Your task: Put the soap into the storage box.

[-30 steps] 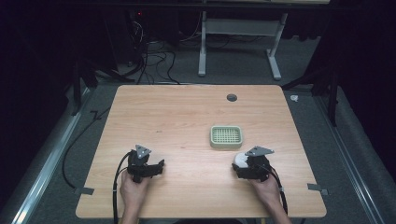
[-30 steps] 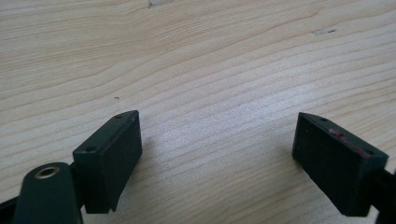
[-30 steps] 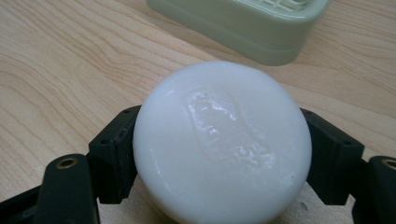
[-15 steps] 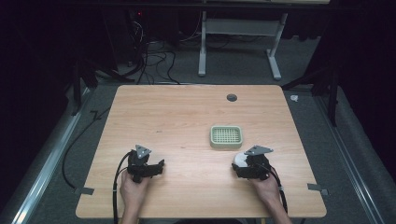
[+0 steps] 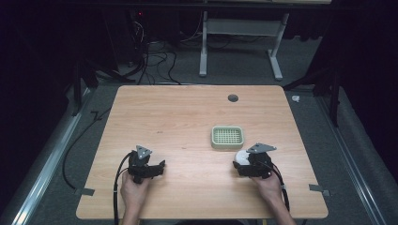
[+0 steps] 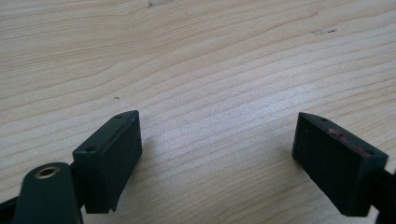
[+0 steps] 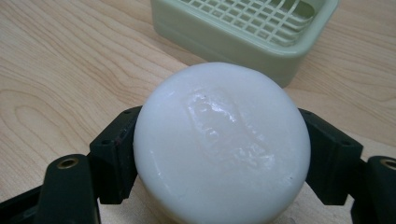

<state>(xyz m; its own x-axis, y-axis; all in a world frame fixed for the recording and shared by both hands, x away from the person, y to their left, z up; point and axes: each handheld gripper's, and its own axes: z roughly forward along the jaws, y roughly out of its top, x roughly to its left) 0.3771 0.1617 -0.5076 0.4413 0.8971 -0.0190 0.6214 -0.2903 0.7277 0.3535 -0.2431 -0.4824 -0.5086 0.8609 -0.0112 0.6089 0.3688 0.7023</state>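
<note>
1. On the near right part of the wooden table (image 5: 187,117), the right gripper (image 5: 248,165) held a round white soap (image 7: 222,142). Its two black jaws pressed the soap from both sides.

2. Just past the soap sat a pale green soap dish (image 5: 227,137). I guessed the soap was going into that dish.

3. To do this well, I thought the person should lift the soap a little first, so it would clear the wall of the dish.

4. Then the soap should go over the middle of the dish and come down slowly and flat.

5. The squeeze should be kept soft but firm. The soap looked smooth and a bit shiny, so it could slip out.

6. The jaws should open only when the soap sits on the grid.

7. The left gripper (image 5: 146,168) rested on the near left part of the table, well apart from the dish. Its jaws stood wide apart with nothing between them, just bare wood.

8. The soap was thick and round like a puck, with some raised marks on top that I could not read.

9. The dish was a box shape with round corners. It looked like hard plastic, and its top was a grid of little square holes.

10. The table had light wood lines, and a small dark round hole (image 5: 233,98) sat near its far edge.
</note>
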